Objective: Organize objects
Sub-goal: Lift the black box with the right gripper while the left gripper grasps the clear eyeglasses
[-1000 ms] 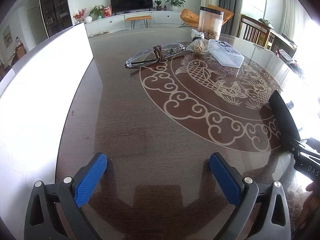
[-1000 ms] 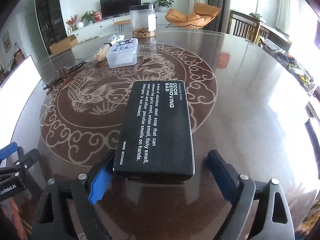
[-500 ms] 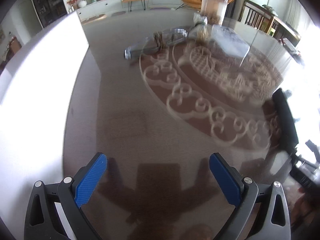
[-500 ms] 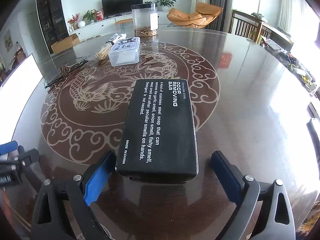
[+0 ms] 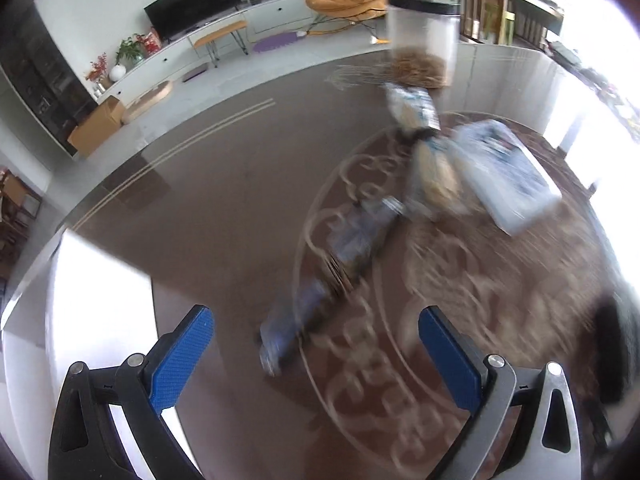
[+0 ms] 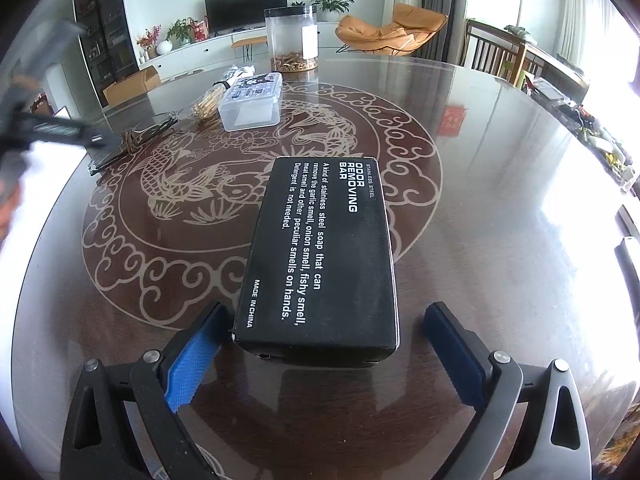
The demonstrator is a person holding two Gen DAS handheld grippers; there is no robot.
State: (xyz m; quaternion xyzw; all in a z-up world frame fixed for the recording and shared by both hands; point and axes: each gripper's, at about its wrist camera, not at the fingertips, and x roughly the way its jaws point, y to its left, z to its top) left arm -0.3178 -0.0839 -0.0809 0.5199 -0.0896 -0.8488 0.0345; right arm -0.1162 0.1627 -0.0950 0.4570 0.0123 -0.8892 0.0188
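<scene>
The right gripper [image 6: 320,356] stands over the round table [image 6: 480,240], its jaws opening: a second ago the left pad touched the black odor-removing-bar box [image 6: 320,256], and now both pads stand clear of it, though the box's near end lies flat between them. The box itself has not shifted on the carp pattern. The left gripper [image 5: 316,360] is wide open and empty, as before, but its view has swung: the safety glasses [image 5: 332,268], once far up the table, now lie blurred just ahead of its fingers. Beyond them lie a bagged bundle [image 5: 432,172], the clear lidded box [image 5: 504,172] beside it, and farthest the tall clear jar [image 5: 424,40].
</scene>
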